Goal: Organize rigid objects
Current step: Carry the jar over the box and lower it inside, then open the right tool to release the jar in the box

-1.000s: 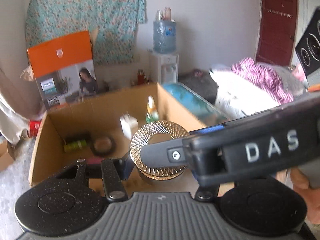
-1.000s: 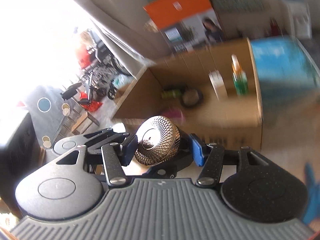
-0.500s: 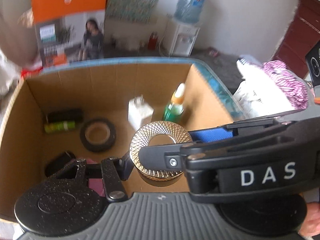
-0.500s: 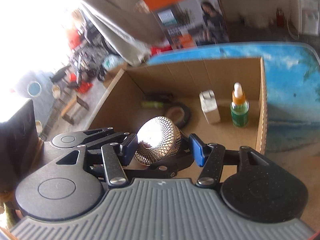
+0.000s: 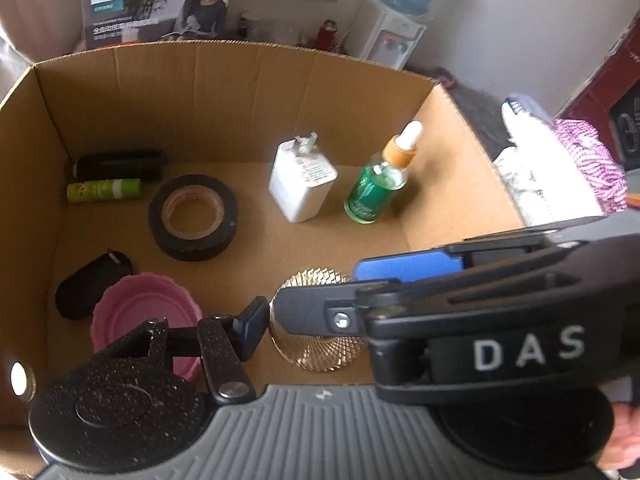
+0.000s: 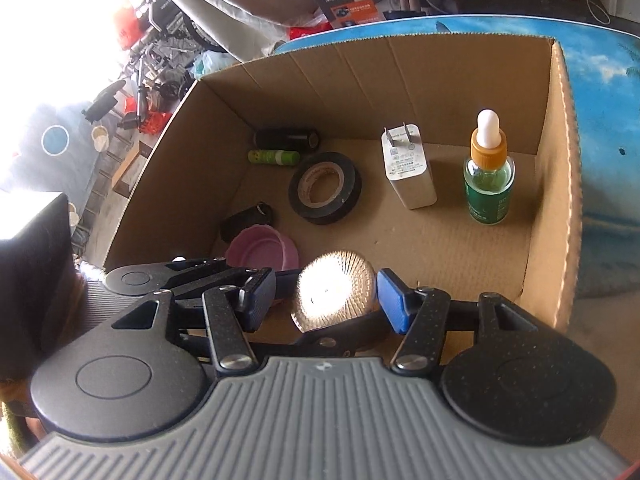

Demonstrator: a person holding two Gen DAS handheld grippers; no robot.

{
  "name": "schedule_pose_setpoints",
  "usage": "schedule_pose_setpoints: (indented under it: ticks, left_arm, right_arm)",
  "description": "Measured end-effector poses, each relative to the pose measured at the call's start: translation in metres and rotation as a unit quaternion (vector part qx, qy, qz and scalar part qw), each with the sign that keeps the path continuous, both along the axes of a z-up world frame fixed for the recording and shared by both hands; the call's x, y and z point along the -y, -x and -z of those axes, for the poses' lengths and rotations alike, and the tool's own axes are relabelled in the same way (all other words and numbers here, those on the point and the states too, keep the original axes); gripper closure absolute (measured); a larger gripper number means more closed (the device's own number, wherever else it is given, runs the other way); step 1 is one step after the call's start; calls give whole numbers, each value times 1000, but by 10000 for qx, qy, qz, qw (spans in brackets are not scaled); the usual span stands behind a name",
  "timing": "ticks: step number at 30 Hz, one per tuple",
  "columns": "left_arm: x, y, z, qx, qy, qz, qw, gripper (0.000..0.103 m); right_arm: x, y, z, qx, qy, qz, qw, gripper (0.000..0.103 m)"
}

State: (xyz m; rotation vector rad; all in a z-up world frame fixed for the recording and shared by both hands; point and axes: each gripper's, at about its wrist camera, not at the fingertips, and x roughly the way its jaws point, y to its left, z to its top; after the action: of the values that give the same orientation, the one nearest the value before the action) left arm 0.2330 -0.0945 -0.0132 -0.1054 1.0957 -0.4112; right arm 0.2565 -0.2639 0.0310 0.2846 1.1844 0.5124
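Both hand-held grippers reach down into an open cardboard box, closing in on a gold ribbed jar that sits low at the box's near wall. The left gripper has just been opening its jaws, with the jar between them; a sliver of space shows between its one visible pad and the jar's side, while the other pad is hidden behind the right gripper's finger crossing in front. The right gripper stands at a middling width around the same jar, 1 blue pad just beside it and the other clearly apart, so it is not clamped on it. Whether the jar rests on the box floor cannot be told. Deeper in the box lie a roll of black tape, a white charger standing with its prongs up, and an upright green dropper bottle. A pink dish sits at the near left beside a black fob. A green tube and a black cylinder lie together along the far left corner.
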Motion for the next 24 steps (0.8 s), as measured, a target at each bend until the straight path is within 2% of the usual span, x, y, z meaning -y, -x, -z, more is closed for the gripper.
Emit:
schedule_pose_setpoints:
  ticks: [7,12,17,24]
  left_arm:
    - [-6,6,-9,108,37,-146,9998,31]
    - [-11,28,-36,660,-24,-151,9977,21]
    - [-15,63,-69,1206,20,-24,9927,13]
    - [-20,125,-98,1943,-72,272,9805,5]
  right_arm:
    - [2,6,-12,301,-56,98,9995,44]
    - [20,35,-40,897,-343,511,9941,36]
    - [37,87,-77,1734,-536,887,9794,22]
    - [54,152,-101,2290,-759,1193,9631,11]
